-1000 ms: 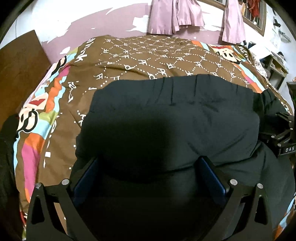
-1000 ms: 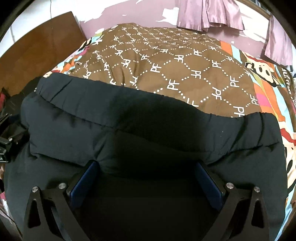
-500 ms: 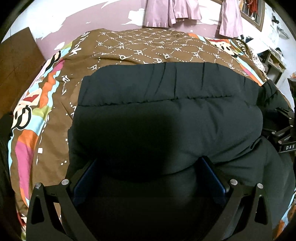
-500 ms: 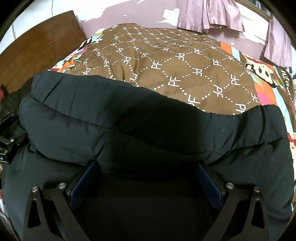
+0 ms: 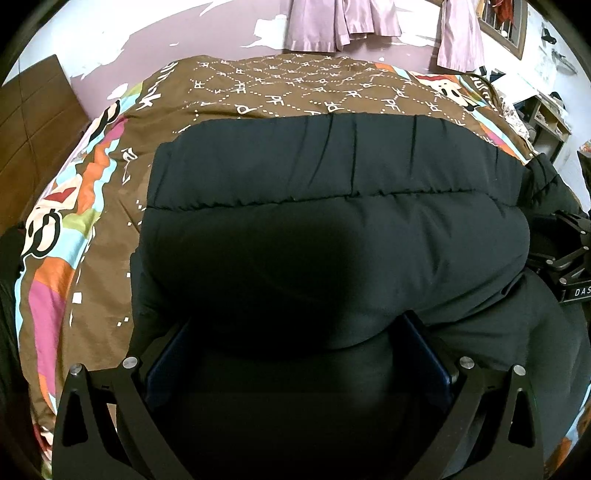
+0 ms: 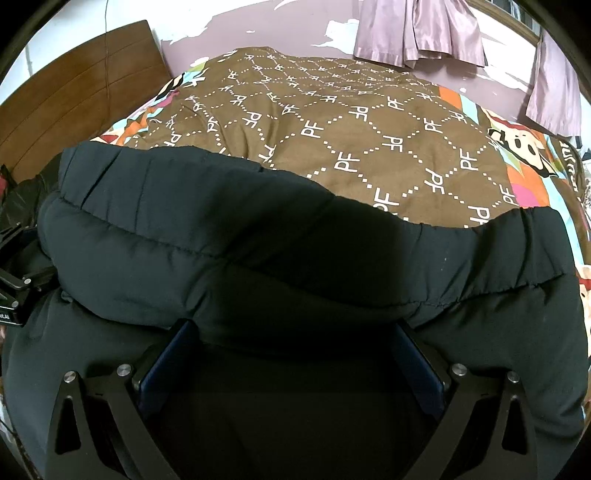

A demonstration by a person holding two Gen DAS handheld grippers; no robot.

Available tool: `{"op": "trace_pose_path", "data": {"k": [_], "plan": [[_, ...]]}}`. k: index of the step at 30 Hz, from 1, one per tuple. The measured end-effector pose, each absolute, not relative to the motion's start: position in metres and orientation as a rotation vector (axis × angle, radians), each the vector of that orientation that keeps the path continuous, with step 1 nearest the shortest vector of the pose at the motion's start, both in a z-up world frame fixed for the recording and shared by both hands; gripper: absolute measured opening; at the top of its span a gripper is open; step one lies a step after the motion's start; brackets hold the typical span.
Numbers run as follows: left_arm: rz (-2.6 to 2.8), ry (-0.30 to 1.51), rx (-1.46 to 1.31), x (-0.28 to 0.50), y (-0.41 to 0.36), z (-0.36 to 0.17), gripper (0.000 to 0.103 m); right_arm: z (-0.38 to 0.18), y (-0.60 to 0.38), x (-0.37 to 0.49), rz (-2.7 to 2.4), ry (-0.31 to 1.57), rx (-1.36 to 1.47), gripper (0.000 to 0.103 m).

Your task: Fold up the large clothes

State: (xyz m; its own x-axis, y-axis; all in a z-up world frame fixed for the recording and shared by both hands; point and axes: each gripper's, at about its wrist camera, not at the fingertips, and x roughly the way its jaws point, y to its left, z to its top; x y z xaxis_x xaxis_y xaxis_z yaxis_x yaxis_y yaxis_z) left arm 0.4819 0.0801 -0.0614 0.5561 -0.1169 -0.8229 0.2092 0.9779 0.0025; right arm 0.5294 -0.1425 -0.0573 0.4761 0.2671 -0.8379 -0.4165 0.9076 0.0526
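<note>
A large black padded jacket (image 5: 332, 229) lies across the near half of the bed, its ribbed hem toward the far side; it also fills the lower part of the right wrist view (image 6: 258, 251). My left gripper (image 5: 295, 332) has wide jaws with a thick fold of the jacket bulging between the blue pads (image 5: 424, 354). My right gripper (image 6: 291, 332) stands the same way, jacket padding between its blue pads (image 6: 166, 365). Fingertips of both are buried in cloth. The right gripper's body shows at the left view's right edge (image 5: 569, 266).
The bed carries a brown quilt (image 6: 351, 140) with white "PF" lattice and a colourful cartoon border (image 5: 55, 229). A wooden headboard (image 6: 74, 99) stands at the left. Pink curtains (image 5: 340, 22) hang on the far wall. A shelf unit (image 5: 546, 125) stands at the right.
The jacket's folded part has moved forward over the bed, covering more of the quilt. Both grippers have advanced with it, their jaw spacing unchanged.
</note>
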Motion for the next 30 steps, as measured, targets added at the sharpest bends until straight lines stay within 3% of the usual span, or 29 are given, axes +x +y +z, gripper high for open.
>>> {"op": "trace_pose_path", "data": {"k": [8, 19, 26, 30], "plan": [[-0.204, 0.902, 0.102, 0.469, 0.080, -0.051, 0.102, -0.052, -0.148, 0.512, 0.413, 0.886, -0.156, 0.103], [-0.170, 0.655, 0.047, 0.415, 0.105, -0.019, 0.102, -0.022, -0.170, 0.471, 0.395, 0.696, -0.144, 0.103], [-0.150, 0.706, -0.074, 0.421, 0.148, -0.007, 0.102, 0.002, -0.204, 0.458, 0.324, 0.541, -0.298, 0.103], [-0.174, 0.754, -0.172, 0.424, 0.171, -0.008, 0.102, 0.012, -0.247, 0.469, 0.249, 0.534, -0.200, 0.103]]}}
